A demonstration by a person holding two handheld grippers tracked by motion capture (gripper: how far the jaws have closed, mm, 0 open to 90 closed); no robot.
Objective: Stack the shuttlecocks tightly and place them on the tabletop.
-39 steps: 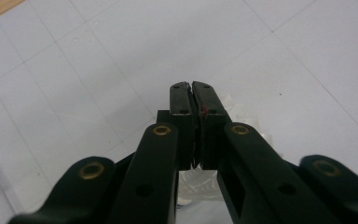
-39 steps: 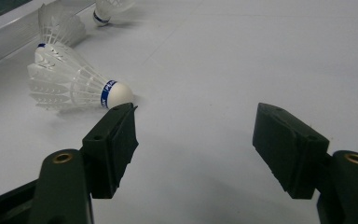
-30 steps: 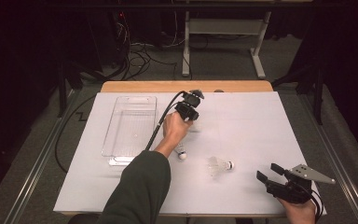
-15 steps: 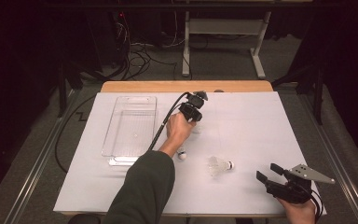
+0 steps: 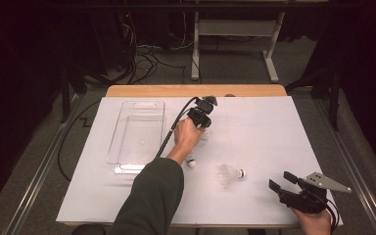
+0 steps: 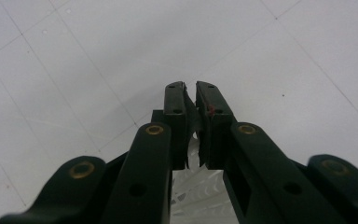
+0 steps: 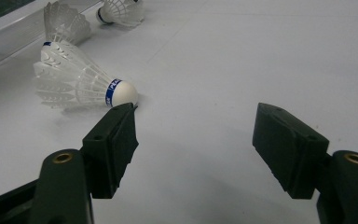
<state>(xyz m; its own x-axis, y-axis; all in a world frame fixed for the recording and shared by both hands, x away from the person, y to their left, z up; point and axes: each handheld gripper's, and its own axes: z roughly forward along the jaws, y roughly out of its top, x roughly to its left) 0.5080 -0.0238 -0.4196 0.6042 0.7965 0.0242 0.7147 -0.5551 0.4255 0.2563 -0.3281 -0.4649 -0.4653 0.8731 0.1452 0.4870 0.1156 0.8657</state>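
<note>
Your left tongs point(image 5: 206, 108) sit just right of the clear tray point(image 5: 138, 132), near its far end, with the jaws pinched almost together. In the left gripper view the left tongs point(image 6: 191, 93) have a thin edge of white feather caught between the jaws, and more feathers show below them, so you appear to be gripping a shuttlecock point(image 6: 196, 189) by its skirt. That grip suits a light, hollow thing: the feathers give, and the cork end hangs free for dropping it into the tray.

Your right tongs point(image 5: 280, 182) rest well to the right of the tray, near the front corner of the desk point(image 5: 274, 127), jaws spread wide and holding nothing. They look parked there, out of the left arm's way but ready.

A second shuttlecock point(image 5: 229, 174) lies on its side between the tray and the right tongs, cork pointing toward those tongs. In the right gripper view this second shuttlecock point(image 7: 81, 81) lies just past one jaw tip, outside the gap, so you would need to shift sideways to take it. A third shuttlecock point(image 5: 191, 161) lies closer to the tray, beside your left wrist, well placed for the left hand afterwards.
</note>
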